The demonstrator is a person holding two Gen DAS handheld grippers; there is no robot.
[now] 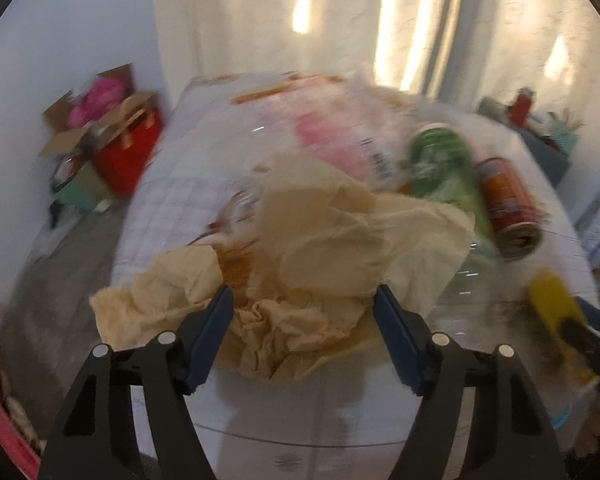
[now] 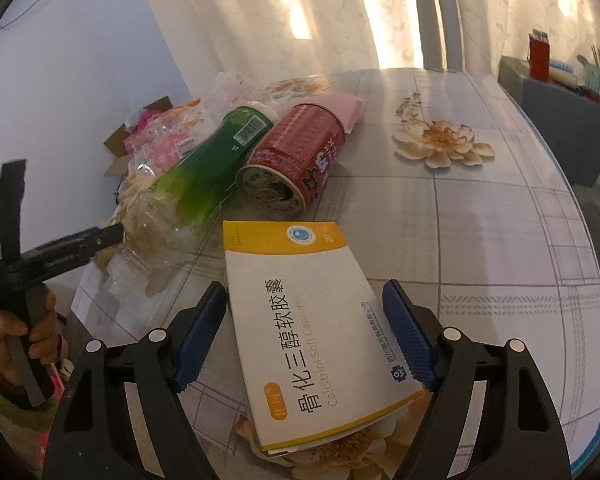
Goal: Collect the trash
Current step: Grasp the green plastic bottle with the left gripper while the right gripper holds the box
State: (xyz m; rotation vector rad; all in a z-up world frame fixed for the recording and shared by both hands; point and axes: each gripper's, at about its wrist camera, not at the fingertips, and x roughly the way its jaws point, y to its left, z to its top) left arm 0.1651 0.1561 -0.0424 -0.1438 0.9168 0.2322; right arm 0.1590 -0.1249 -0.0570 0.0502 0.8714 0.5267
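A crumpled brown paper (image 1: 308,264) lies on the table near its front edge. My left gripper (image 1: 302,320) is open around its near folds, blue pads beside the paper on both sides. My right gripper (image 2: 304,304) is open around a white and yellow medicine box (image 2: 308,328) that lies flat, its edges close to both pads. Beyond lie a green bottle (image 2: 212,168), a red can (image 2: 296,160) on its side, a crushed clear bottle (image 2: 152,248) and pink plastic wrappers (image 2: 168,140). The left wrist view, blurred, also shows the bottle (image 1: 444,168), can (image 1: 508,200) and box (image 1: 552,312).
The table (image 2: 500,240) has a glass top over a checked cloth with flower prints. Open cardboard boxes and a red bag (image 1: 116,148) stand on the floor at the left. A grey cabinet (image 2: 560,128) stands at the far right. Curtains hang behind.
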